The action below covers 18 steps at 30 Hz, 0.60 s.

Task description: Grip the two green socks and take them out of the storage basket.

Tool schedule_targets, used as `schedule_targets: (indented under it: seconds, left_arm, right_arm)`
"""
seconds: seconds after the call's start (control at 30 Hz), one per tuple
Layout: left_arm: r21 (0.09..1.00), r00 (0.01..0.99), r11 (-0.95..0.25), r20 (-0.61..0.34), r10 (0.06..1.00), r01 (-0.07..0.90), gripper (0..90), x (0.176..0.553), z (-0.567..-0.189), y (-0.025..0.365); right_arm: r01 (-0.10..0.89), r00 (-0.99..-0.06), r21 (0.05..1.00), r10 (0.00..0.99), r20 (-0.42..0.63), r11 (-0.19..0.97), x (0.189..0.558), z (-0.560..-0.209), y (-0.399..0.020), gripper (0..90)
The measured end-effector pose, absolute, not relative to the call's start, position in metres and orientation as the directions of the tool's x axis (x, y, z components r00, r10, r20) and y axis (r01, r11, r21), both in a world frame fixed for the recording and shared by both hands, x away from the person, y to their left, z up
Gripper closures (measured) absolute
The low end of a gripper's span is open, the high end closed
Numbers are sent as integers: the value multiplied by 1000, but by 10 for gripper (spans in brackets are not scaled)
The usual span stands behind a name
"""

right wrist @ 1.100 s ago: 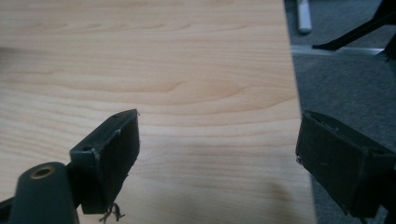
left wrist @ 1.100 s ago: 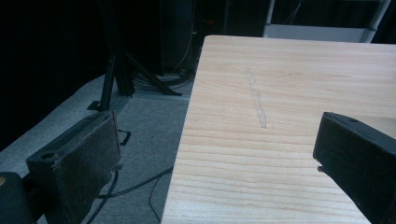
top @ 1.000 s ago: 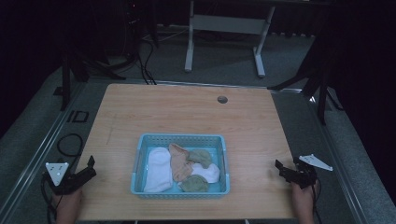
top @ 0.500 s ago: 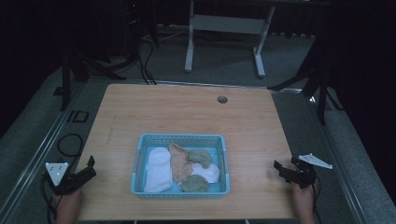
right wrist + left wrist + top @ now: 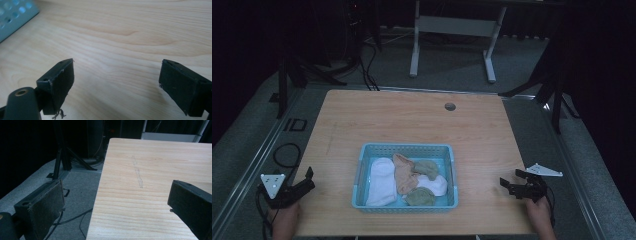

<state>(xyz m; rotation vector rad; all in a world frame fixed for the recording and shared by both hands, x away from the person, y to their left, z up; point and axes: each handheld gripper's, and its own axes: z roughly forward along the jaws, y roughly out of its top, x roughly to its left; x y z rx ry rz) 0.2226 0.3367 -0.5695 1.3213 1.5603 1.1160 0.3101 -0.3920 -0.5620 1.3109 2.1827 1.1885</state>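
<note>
Pale wood of the table [image 5: 412, 125] is carrying a light blue basket [image 5: 404, 205] near its front edge, midway between the two grippers. From the high view, the basket is lying with its long axis running left to right, and socks are sitting piled inside: a white sock [image 5: 380, 181] at the left lying lengthwise front to back, a peach sock [image 5: 402, 172] beside it, and olive green socks [image 5: 428, 168] toward the right. The left gripper [image 5: 308, 178] is resting at the table's front left corner, jaws spread wide and holding nothing, pointing toward the basket. The right gripper [image 5: 509, 179] is sitting at the front right, also wide and unloaded, pointing left at the basket.

The left gripper view is adding the table's left edge, a faint pencil-like streak [image 5: 137, 172] on the wood, and grey floor [image 5: 75, 185] beyond. The right gripper view is catching a perforated corner of the basket [image 5: 15, 15] at upper left, well apart from the jaws.
</note>
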Motion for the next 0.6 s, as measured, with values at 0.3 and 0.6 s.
schedule_targets:
  seconds: [0.3, 0.6]
  left_arm:
    - [954, -142, 65, -24, 990, 292, 4, 223, -570, 336]
    - [955, -134, 65, -27, 991, 291, 4, 222, -570, 337]
  right_arm:
    - [596, -617, 729, 774, 145, 339, 309, -555, -380, 125]
    - [600, -692, 670, 705, 159, 437, 310, -549, -371, 128]
